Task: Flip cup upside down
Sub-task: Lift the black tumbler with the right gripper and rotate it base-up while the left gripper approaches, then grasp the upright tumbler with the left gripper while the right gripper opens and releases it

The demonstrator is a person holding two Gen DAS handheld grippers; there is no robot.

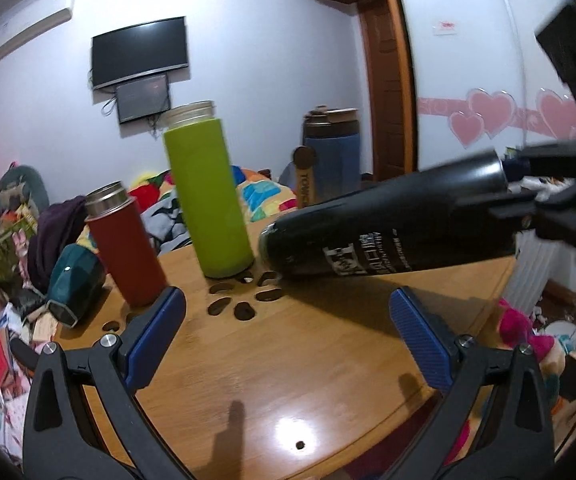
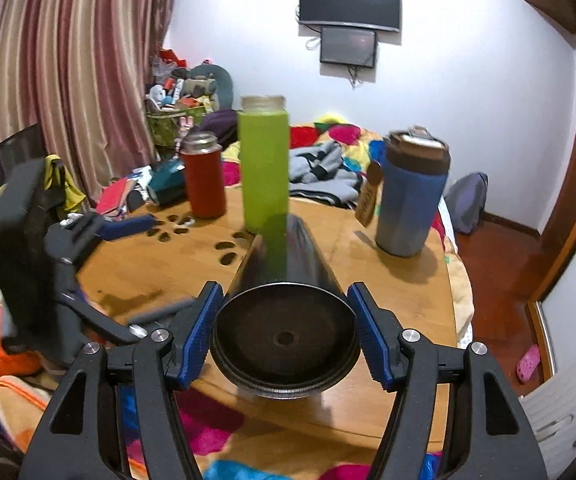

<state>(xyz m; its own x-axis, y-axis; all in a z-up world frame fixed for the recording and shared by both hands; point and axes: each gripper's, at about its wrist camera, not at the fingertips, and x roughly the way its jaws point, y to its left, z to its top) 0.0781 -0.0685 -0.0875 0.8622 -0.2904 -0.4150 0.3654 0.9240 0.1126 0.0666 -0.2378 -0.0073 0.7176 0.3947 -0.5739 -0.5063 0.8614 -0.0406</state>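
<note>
Left gripper (image 1: 287, 316): two black moulded arms with triangular cut-outs, each carrying a blue pad with fine ribbed texture. Silver round-head screws fasten each pad bracket, two per side. Right gripper (image 2: 286, 334): identical construction, black arms, triangular cut-outs, blue ribbed pads (image 2: 202, 332), silver screws (image 2: 159, 335) at the brackets. No cables or markings are visible.

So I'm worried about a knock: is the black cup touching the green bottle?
Cannot tell. In the left wrist view the black cup ends right beside the green bottle; neither view shows a plain gap.
</note>
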